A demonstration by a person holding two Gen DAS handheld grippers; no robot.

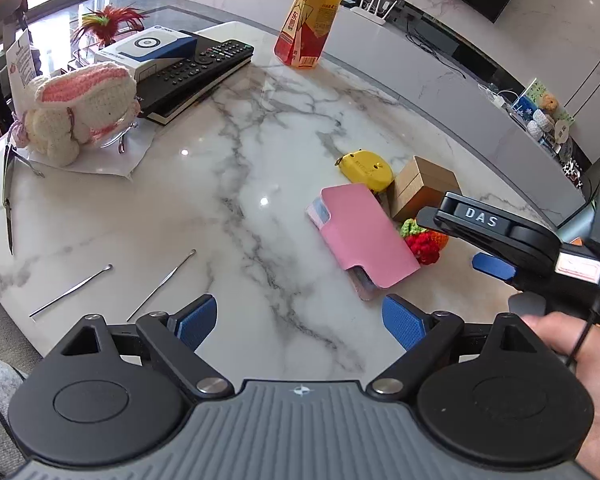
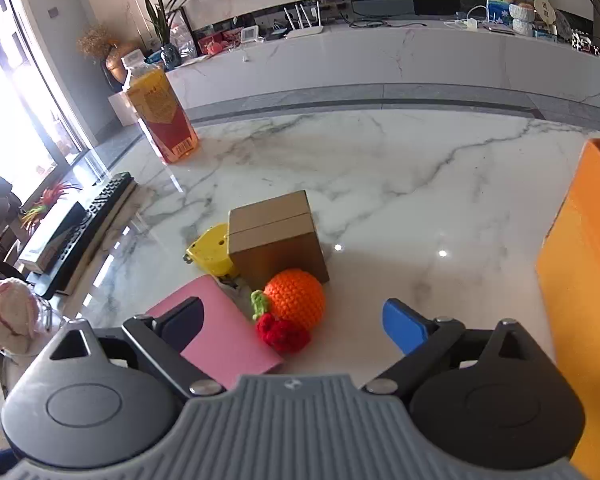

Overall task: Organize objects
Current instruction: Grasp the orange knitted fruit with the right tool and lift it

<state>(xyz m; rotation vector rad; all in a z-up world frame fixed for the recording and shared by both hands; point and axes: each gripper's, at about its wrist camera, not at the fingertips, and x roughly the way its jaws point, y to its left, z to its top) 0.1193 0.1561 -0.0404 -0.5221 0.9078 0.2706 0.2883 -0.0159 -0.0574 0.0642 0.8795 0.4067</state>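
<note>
A pink case (image 1: 364, 236) (image 2: 224, 332) lies on the marble table (image 1: 236, 184). Beside it are a crocheted orange with red berries (image 2: 294, 300) (image 1: 422, 242), a brown cardboard box (image 2: 276, 236) (image 1: 424, 188) and a yellow tape measure (image 2: 210, 248) (image 1: 366, 168). My left gripper (image 1: 300, 320) is open and empty, near the table's front edge, left of the pink case. My right gripper (image 2: 296, 324) is open and empty, just above the crocheted orange and the pink case; it also shows in the left wrist view (image 1: 488, 240).
An orange box (image 2: 580, 280) stands at the right. A tea bottle (image 1: 308, 20) (image 2: 160, 116) stands at the back. A remote (image 1: 196, 68), a book, a white-blue box (image 1: 148, 46) and a crocheted rabbit (image 1: 80, 108) sit left. Two thin metal picks (image 1: 72, 290) lie near the front.
</note>
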